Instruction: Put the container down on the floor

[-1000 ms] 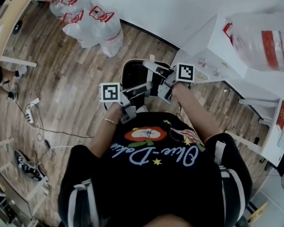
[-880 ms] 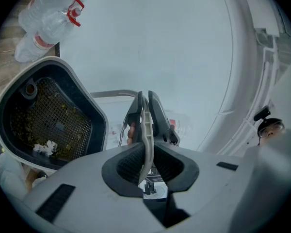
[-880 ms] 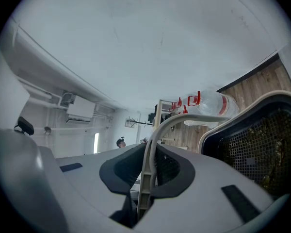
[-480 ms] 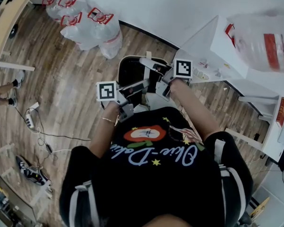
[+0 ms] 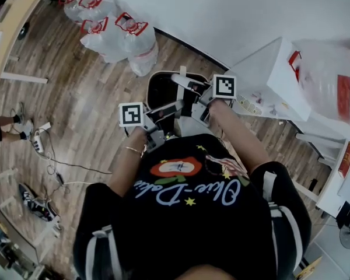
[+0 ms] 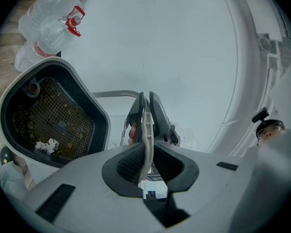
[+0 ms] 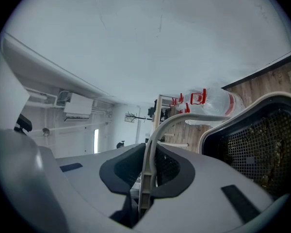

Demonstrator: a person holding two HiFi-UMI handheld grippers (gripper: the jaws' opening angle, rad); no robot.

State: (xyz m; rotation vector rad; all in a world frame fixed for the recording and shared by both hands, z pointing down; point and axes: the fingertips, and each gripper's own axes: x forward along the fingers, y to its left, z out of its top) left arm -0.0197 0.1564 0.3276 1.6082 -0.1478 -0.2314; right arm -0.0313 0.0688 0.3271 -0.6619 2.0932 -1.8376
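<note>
The container (image 5: 163,89) is a black bin with a white rim, a mesh insert and a thin white bail handle; it hangs above the wooden floor in front of the person. My left gripper (image 5: 168,111) is shut on the handle (image 6: 146,123), with the bin (image 6: 53,118) to its left in the left gripper view. My right gripper (image 5: 191,91) is shut on the same handle (image 7: 153,140), and the bin (image 7: 254,144) lies at the right of the right gripper view. Scraps lie on the mesh inside.
Several large water bottles (image 5: 119,34) with red handles lie on the floor by the white wall. A white table (image 5: 268,74) with a big jug (image 5: 332,86) stands at the right. Cables and a power strip (image 5: 41,144) lie at the left.
Both grippers and the container have drifted slightly left in the head view as the person moved. Both grips on the handle are unchanged.
</note>
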